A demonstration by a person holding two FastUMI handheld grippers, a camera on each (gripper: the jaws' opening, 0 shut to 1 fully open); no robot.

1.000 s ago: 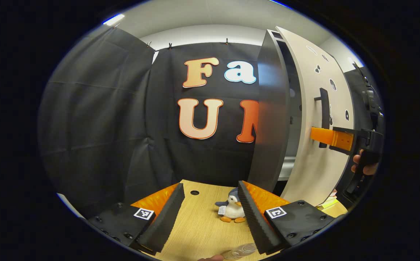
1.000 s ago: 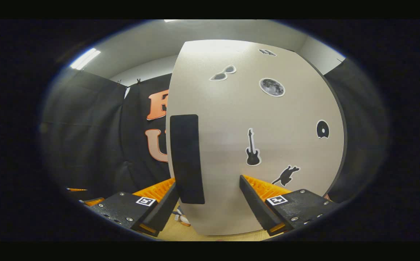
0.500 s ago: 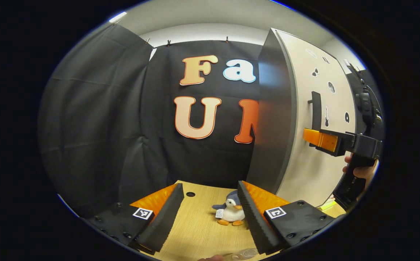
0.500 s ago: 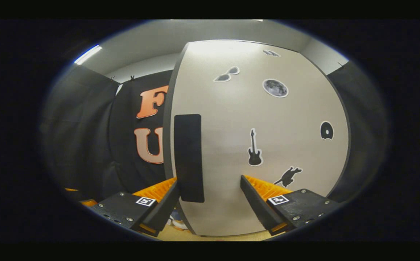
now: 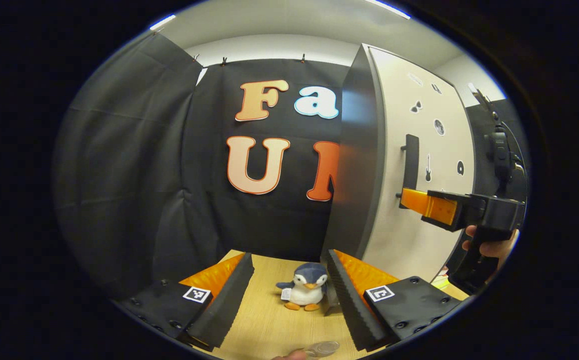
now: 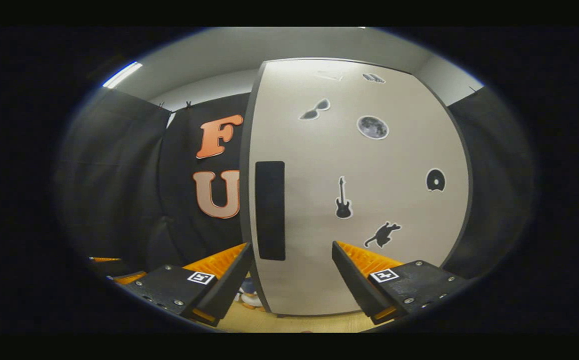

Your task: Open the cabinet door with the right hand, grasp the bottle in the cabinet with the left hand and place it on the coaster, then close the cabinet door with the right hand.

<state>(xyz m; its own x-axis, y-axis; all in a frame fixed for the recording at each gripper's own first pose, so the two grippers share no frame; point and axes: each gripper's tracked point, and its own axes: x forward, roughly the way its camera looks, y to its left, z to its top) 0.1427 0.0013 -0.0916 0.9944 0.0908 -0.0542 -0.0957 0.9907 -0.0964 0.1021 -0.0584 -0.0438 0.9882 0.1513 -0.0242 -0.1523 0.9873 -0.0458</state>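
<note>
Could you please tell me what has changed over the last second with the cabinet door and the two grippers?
The cabinet door has swung from ajar to flush against the cabinet. The right gripper, open beside the door handle, has backed off slightly. The left gripper has stayed open and empty above the table, with the penguin toy now seen between its fingers.

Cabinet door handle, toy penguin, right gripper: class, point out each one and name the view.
Cabinet door handle (image 6: 270, 210), right gripper view, middle of bar.
Toy penguin (image 5: 303, 292), left gripper view, white belly.
Right gripper (image 5: 412, 199), left gripper view, orange fingers.
</note>
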